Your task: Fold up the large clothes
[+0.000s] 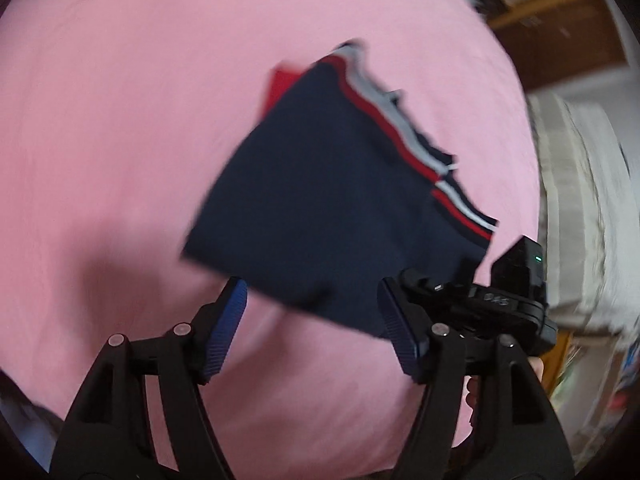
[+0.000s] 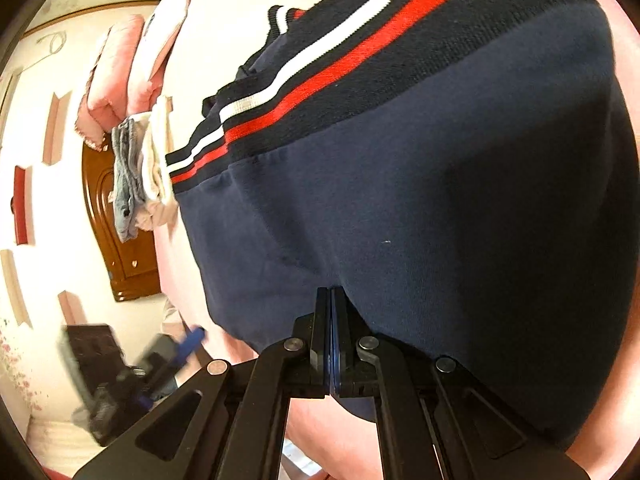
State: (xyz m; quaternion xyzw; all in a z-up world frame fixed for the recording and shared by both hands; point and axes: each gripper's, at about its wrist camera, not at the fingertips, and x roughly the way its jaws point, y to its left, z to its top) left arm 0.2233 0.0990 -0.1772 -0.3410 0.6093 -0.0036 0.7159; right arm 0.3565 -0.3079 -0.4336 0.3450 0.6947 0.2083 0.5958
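Item one, the garment [image 1: 320, 200]: a navy knit piece with red and white stripes along a ribbed band, folded into a rough rectangle and lying on the pink sheet [image 1: 120, 140], toward the right side of that sheet in the left wrist view; a red patch shows at its far corner (whether lining or a separate layer cannot be told). Item two, the left gripper [image 1: 312, 332]: black arms with blue ribbed pads [image 1: 226, 328], spread wide apart and holding nothing, placed just short of the garment's near edge, above the sheet. Item three, the right gripper [image 2: 331, 304]: black arms, blue pads pressed flat together, pinching the navy cloth at the garment's lower edge, where the fabric puckers into small creases around the tips; in the left wrist view its body [image 1: 480, 304] sits at the garment's near right corner, a green light glowing on the black block at its back. Item four, surroundings: beside the sheet's far end in the right wrist view, a stack of folded clothes [image 2: 140, 176] in grey-blue and white, pink bedding [image 2: 116, 80] piled behind it, and a brown wooden door [image 2: 120, 240] in the pale wall beyond. The left wrist view is motion-blurred throughout.
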